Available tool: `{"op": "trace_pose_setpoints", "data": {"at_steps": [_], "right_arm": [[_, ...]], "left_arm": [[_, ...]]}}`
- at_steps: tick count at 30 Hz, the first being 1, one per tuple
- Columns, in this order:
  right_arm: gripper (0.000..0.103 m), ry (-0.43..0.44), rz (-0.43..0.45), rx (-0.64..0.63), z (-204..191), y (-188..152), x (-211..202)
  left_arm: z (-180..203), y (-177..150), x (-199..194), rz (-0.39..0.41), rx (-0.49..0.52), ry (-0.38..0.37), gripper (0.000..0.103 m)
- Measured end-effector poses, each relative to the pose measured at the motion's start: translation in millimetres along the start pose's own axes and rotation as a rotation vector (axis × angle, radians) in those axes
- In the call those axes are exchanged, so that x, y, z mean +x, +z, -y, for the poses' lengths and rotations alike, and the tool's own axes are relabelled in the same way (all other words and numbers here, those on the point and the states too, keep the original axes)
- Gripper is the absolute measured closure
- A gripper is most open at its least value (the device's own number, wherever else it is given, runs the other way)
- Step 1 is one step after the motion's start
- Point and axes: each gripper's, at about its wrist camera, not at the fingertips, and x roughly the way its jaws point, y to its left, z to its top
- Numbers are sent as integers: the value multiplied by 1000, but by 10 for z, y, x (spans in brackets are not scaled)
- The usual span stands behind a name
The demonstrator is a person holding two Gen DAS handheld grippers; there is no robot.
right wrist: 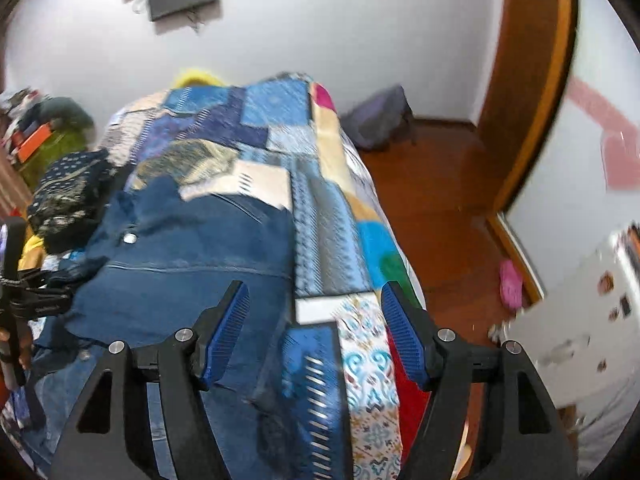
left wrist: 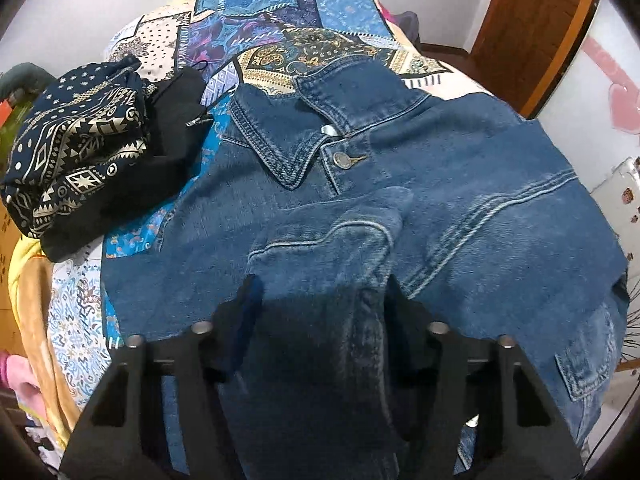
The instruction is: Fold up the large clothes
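A blue denim jacket [left wrist: 460, 184] lies spread on a patchwork bed cover [left wrist: 280, 28], collar and metal button [left wrist: 342, 159] facing up. My left gripper [left wrist: 320, 292] has a denim sleeve [left wrist: 320, 260] between its fingers and holds it over the jacket's body; the fingers stand wide apart around the thick fabric. My right gripper [right wrist: 314, 312] is open and empty above the jacket's right edge [right wrist: 192, 248] and the bed cover [right wrist: 332, 240]. The left gripper shows at the left edge of the right wrist view [right wrist: 16, 292].
A folded dark patterned cloth [left wrist: 76, 148] and a black garment [left wrist: 176, 112] lie at the bed's left. A wooden floor [right wrist: 440, 200], a door frame [right wrist: 532, 80] and a pink slipper [right wrist: 511, 284] are to the right. A white wall stands behind.
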Motion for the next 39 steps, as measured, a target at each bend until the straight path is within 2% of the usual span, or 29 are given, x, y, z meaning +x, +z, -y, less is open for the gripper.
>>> {"op": "trace_pose_setpoints", "data": {"at_steps": [2,4,6,7,11,15,19,22,25,28,33,35,36,38,39], "right_arm": [[38,3,-28,44,65,-26,87],[38,21,-39,70,91,-42,118],[38,40,-39,71,85,-56,105],[38,47,-34,60,57,-54,99],[38,62,-27,22,-77,-45,129],[38,85,-58,15,-184,-115,255],[38,94,-129,-18,-313,-283,430],[38,84,-163,-51,-385,-395,514],[38,82,-165,-58,-391,-450,500],[38,82,-173,-49,-364,-466,480],[38,79,-179,-33,-367,-471,491],[38,73,-179,-30,-380,-477,496],[38,70,-179,-27,-383,-478,503],[38,73,-180,-18,-376,-481,514],[38,75,-180,-12,-373,-483,517]], "left_arm": [[6,11,-1,9,19,36,79],[-37,48,-61,29,24,45,91],[-129,112,-209,73,-6,19,92],[-161,147,-299,101,-19,8,97],[-252,252,-767,249,-47,-4,98],[-246,224,-1100,350,-38,-3,98],[-305,103,-1139,366,-40,15,98],[-394,-17,-1040,338,-47,31,98],[-501,-153,-875,286,-68,22,94],[-639,-296,-772,243,-112,-5,81],[-831,-533,-708,191,-154,-36,70],[-870,-640,-662,166,-146,-25,55],[-885,-694,-636,155,-140,-11,52],[-933,-826,-540,112,-140,18,33],[-966,-886,-484,86,-150,18,31]]}}
